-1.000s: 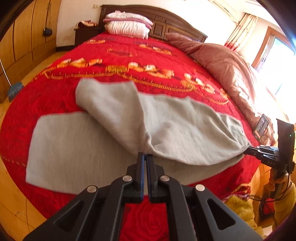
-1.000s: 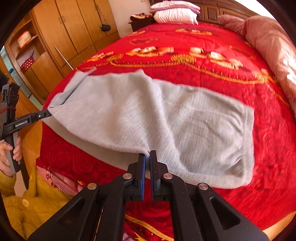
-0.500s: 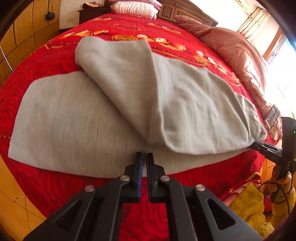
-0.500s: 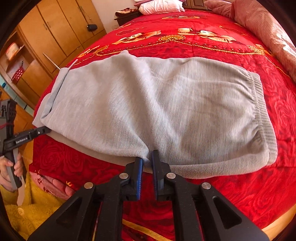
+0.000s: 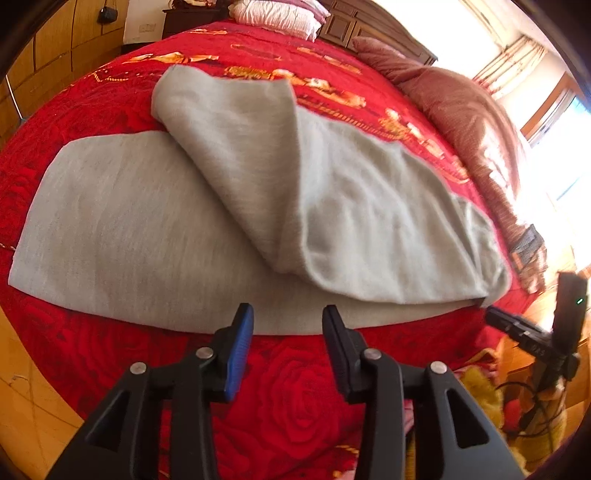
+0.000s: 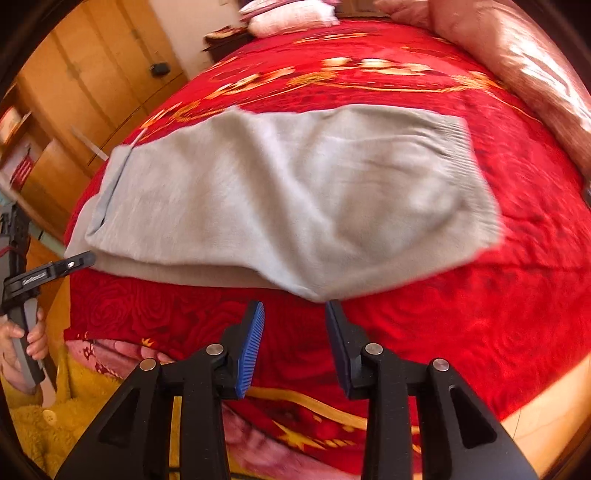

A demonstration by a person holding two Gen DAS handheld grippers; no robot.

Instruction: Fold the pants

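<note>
Grey pants lie on the red bedspread, one leg flat along the near edge and the other leg folded loosely over it at an angle. My left gripper is open and empty just short of the pants' near edge. My right gripper is open and empty just below the folded edge of the pants. Each gripper shows in the other's view: the right one at the pants' right end, the left one at their left end.
The red bedspread covers a large bed with white pillows and a pink duvet at the far side. Wooden wardrobes stand to the left. Wooden floor lies below the bed's edge.
Both grippers have opened and let go of the pants' top leg, which now rests on the lower one. Both have drawn back slightly toward the bed's near edge.
</note>
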